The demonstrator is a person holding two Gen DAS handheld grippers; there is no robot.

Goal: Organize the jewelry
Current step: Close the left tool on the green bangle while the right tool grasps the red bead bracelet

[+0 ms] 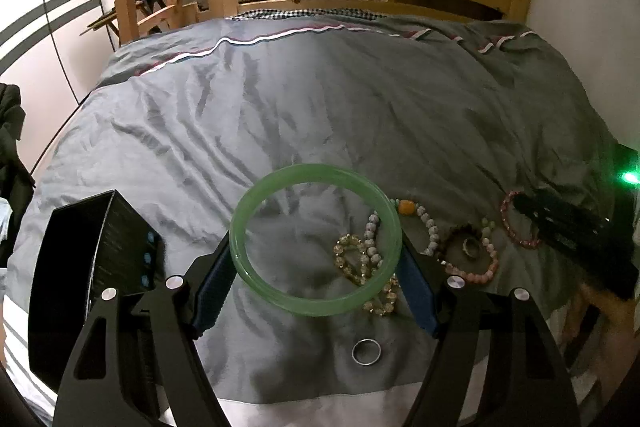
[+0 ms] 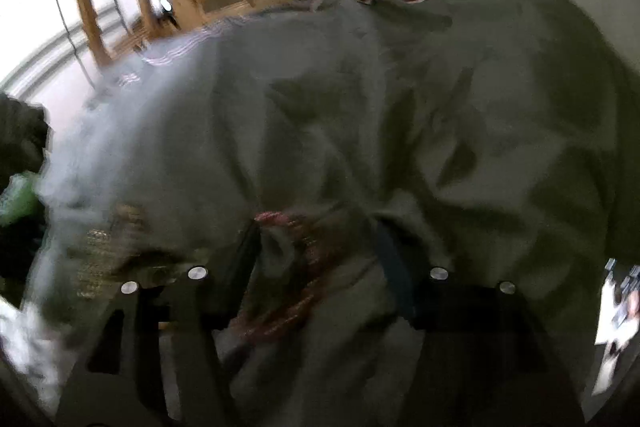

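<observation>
My left gripper (image 1: 316, 281) spans the stiff, slippery, breakable green bangle (image 1: 315, 239) across its width; beside it, my right gripper (image 2: 316, 267) stands half-open around the limp red bead bracelet (image 2: 294, 267).

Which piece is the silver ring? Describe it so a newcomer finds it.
Start at the grey duvet, then the green bangle held in the left gripper. The silver ring lies on the duvet just below the bangle, alone. It is a plain metal band, small and unbeaded, unlike the bead bracelets nearby.
</observation>
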